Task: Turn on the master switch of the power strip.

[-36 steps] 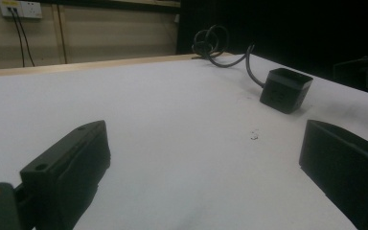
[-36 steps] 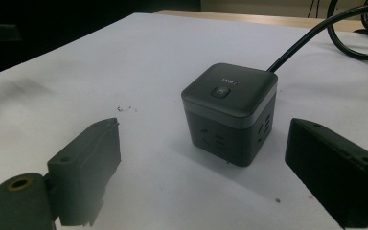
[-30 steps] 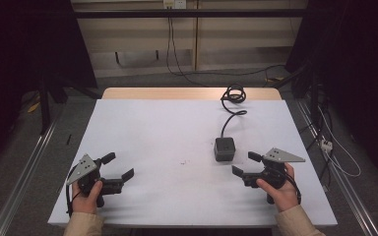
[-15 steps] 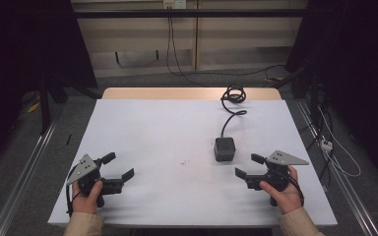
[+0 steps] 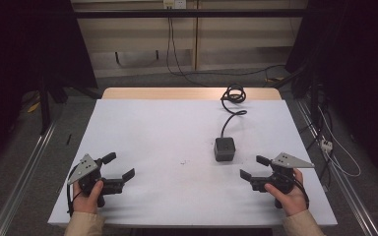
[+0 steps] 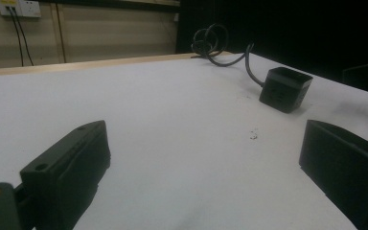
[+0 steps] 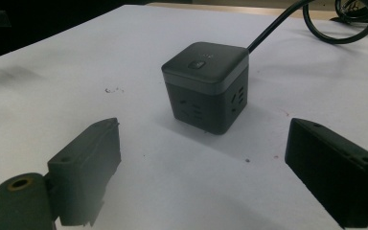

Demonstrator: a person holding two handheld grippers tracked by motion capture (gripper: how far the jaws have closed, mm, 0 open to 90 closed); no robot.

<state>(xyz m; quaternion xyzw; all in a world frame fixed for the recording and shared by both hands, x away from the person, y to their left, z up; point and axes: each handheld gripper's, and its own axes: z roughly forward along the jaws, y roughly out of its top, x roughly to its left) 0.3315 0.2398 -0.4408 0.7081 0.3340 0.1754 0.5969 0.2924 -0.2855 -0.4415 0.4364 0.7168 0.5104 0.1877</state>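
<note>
Compared with a second ago, the right gripper (image 5: pixel 254 166) is sitting slightly lower and further toward the table's right near corner, having drawn a little away from the cube power strip (image 5: pixel 225 148); the left gripper (image 5: pixel 117 165) and the cube itself are lying where they were.

The cube power strip is a dark grey block with rounded edges, standing flat on the white table (image 5: pixel 167 128) right of centre. In the right gripper view its top is showing a small button and its side faces are showing socket slots (image 7: pixel 204 86). A black power cord (image 5: pixel 230 118) is running from its far side toward the table's far edge, where it is curling into a loose coil (image 5: pixel 234 93) on the bare wooden strip.

The person's left hand (image 5: pixel 89 192) is gripping the left gripper near the table's near left corner, its jaws spread wide and aiming toward the centre. The right hand (image 5: pixel 288 191) is holding the right gripper near the right edge, jaws likewise wide apart with nothing between them, pointing leftward with the cube just beyond their tips. Small dark specks (image 5: pixel 183 161) are lying on the table between the grippers.
</note>
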